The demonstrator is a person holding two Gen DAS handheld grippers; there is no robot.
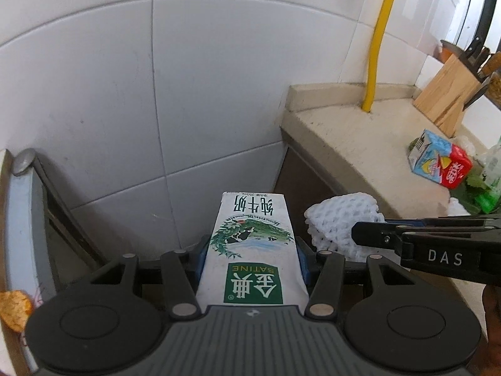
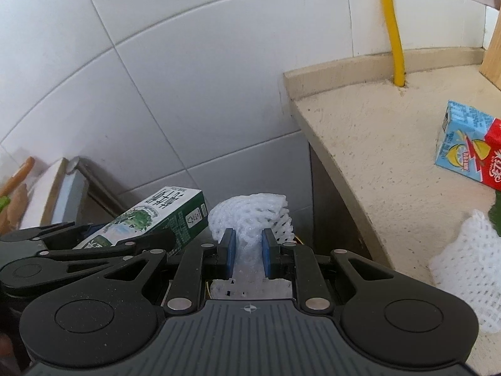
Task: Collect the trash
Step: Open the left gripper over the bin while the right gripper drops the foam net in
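My left gripper [image 1: 250, 260] is shut on a white and green milk carton [image 1: 252, 244], which sticks out forward between its blue pads. The same milk carton [image 2: 150, 219] shows at the left of the right wrist view. My right gripper [image 2: 247, 252] is shut on a white foam fruit net [image 2: 250, 216], squeezed between its blue pads. That foam net [image 1: 341, 222] and the right gripper's black fingers [image 1: 375, 235] appear just right of the carton in the left wrist view. Both grippers hang side by side over the gap left of the beige counter [image 1: 360, 144].
A blue and red drink carton [image 2: 469, 147] lies on the beige counter [image 2: 375, 144], with another white foam net [image 2: 466, 266] nearer. A wooden knife block [image 1: 447, 94] stands at the back right. A yellow pipe [image 1: 379, 37] runs down the white tiled wall. A grey-rimmed board [image 1: 22, 219] stands at left.
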